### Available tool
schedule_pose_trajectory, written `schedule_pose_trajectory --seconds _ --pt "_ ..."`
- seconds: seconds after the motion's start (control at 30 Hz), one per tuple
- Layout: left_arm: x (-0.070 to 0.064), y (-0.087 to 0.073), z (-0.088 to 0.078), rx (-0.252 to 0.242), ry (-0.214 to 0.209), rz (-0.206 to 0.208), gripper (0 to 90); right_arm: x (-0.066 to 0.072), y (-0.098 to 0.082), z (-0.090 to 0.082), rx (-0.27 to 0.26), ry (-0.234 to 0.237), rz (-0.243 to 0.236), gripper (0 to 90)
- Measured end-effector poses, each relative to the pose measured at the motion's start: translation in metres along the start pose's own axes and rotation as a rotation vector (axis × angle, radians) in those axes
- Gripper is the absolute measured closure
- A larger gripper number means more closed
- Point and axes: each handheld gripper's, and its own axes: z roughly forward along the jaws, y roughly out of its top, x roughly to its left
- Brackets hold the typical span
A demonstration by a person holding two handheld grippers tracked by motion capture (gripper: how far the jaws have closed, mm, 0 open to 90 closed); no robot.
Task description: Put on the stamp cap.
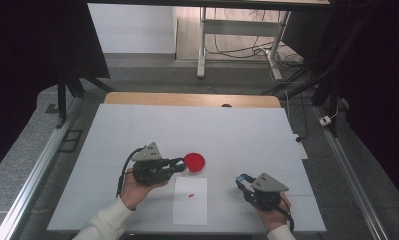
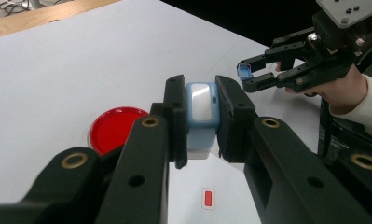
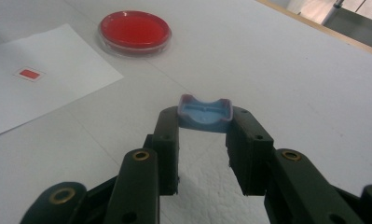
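Your left tool is clamped on a light blue block with a white face; the jaws press its two sides, and in the left gripper view the block stands upright between them with a white lower part showing below the blue. In the high view this tool sits left of centre on the surface, pointing toward 3 o'clock, its tips just beside the red round dish.

Your right tool is clamped on a small blue cap-like piece, gripped at the jaw tips by its two ends, hollow side up. In the high view this tool lies toward 4 o'clock from the dish, well apart from it, pointing toward 10 o'clock. The left gripper view shows it at upper right, raised off the surface, with the blue piece at its tips.

The dish rests flat on the surface with a clear rim around the red. A white paper sheet lies at 6 o'clock from the dish, between your two hands, and bears a small red rectangular mark. In the right gripper view the sheet and mark lie at 10 o'clock, the dish at 11 o'clock.
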Motion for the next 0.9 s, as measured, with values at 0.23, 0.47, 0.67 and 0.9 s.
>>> schedule_pose_trajectory --seconds 0.23,0.47,0.67,0.9 --pt "-0.001 0.000 0.001 0.002 0.001 0.002 74.8 0.007 0.004 0.004 -0.010 0.026 -0.004 64.9" --pt "-0.001 0.000 0.002 0.004 -0.004 0.003 74.8 0.013 0.008 0.006 -0.018 0.044 -0.011 64.9" --pt "-0.002 0.000 0.002 0.005 -0.004 0.006 74.8 0.018 0.011 0.009 -0.022 0.062 -0.018 64.9" --pt "-0.003 0.000 0.003 0.007 -0.005 0.008 74.8 0.024 0.014 0.013 -0.028 0.083 -0.023 64.9"
